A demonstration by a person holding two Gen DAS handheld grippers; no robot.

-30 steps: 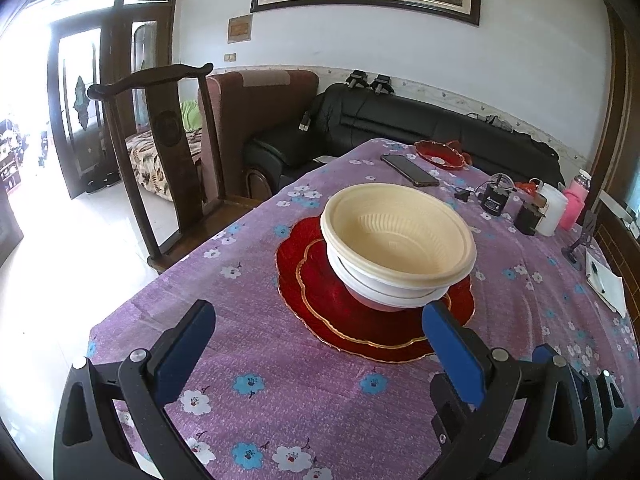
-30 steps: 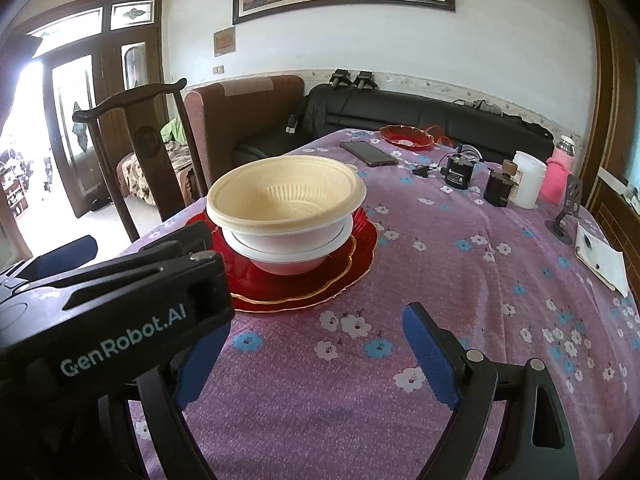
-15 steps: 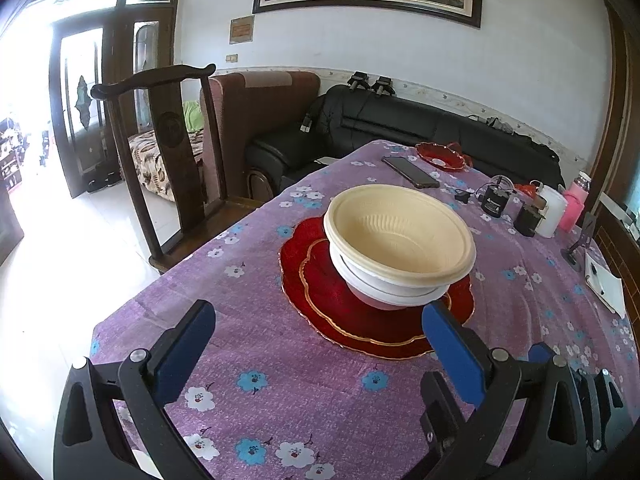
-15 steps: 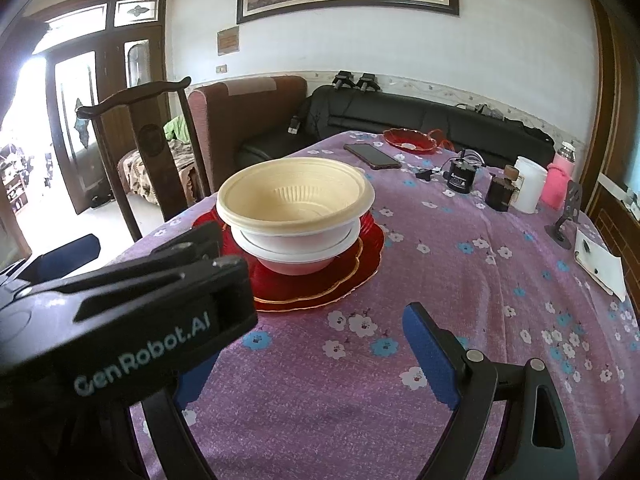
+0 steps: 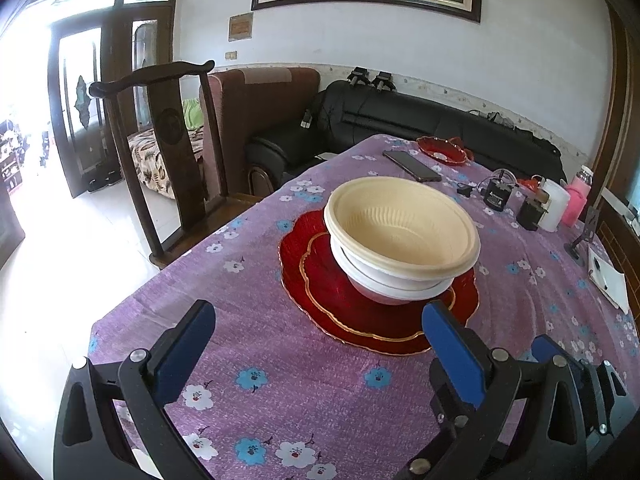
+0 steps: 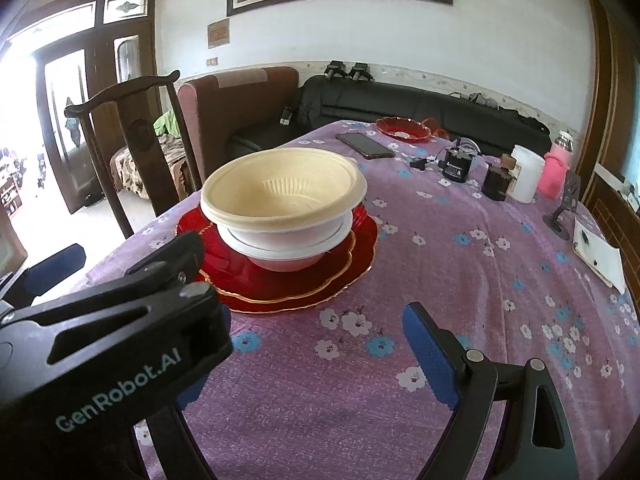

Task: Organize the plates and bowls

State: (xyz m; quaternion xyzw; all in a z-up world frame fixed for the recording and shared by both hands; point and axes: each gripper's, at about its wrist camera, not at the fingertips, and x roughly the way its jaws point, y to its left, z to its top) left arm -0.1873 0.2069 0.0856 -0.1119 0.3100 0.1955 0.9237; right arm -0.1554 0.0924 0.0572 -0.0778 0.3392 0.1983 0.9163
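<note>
A cream bowl (image 5: 400, 226) sits nested in a white bowl (image 5: 384, 284), on stacked red plates with gold rims (image 5: 328, 296), on the purple flowered tablecloth. The stack also shows in the right wrist view: cream bowl (image 6: 280, 188), white bowl (image 6: 280, 252), red plates (image 6: 288, 284). My left gripper (image 5: 316, 344) is open and empty, just short of the plates. My right gripper (image 6: 312, 344) is open and empty to the stack's right; the left gripper's body (image 6: 108, 340) hides its left finger.
A small red dish (image 5: 442, 151), a phone (image 5: 412, 166), dark jars (image 5: 498, 196), a white cup (image 5: 556, 210) and a pink bottle (image 5: 576, 200) stand at the far end. A notepad (image 5: 608, 276) lies at right. A wooden chair (image 5: 168, 152) stands at the left edge.
Both grippers have drifted slightly back and up from the stack. Jaws stay open; the bowls and plates have not moved.
</note>
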